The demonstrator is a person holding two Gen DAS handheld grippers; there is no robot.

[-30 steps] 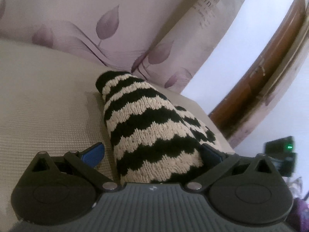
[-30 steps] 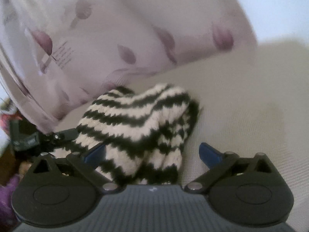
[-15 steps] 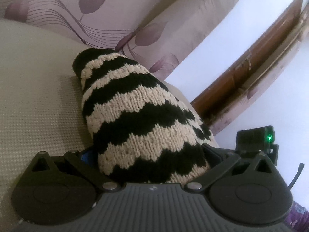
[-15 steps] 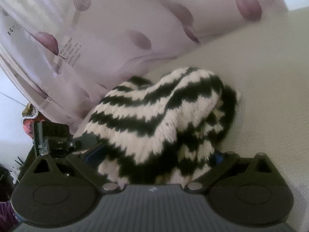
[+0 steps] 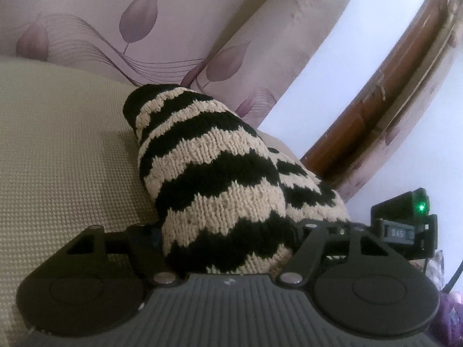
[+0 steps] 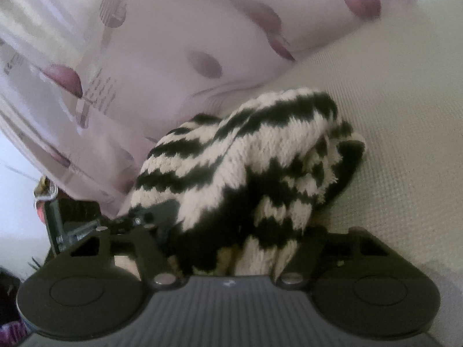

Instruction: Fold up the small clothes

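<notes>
A black-and-cream striped knitted garment [image 5: 208, 156] lies bunched on a beige textured surface [image 5: 58, 159]. My left gripper [image 5: 228, 231] has its near end between its fingers. Its jaws are closing, and the knit fills the gap and hides both pads. In the right wrist view the same garment [image 6: 246, 156] sits bunched between the fingers of my right gripper [image 6: 240, 237], whose jaws are also closing on it with the pads hidden by wool. The two grippers hold neighbouring spots. The right gripper's body [image 5: 405, 225] shows at the left view's right edge.
A pale fabric with purple leaf prints [image 5: 144, 29] hangs behind the garment. A brown wooden frame [image 5: 376, 115] runs diagonally at the right. The beige surface [image 6: 405, 115] stretches to the right of the garment. The left gripper's body [image 6: 72, 225] shows at lower left.
Both grippers have pushed forward onto the garment. Their fingers have swung inward around it, and the blue pads seen a second ago are now covered by the knit.
</notes>
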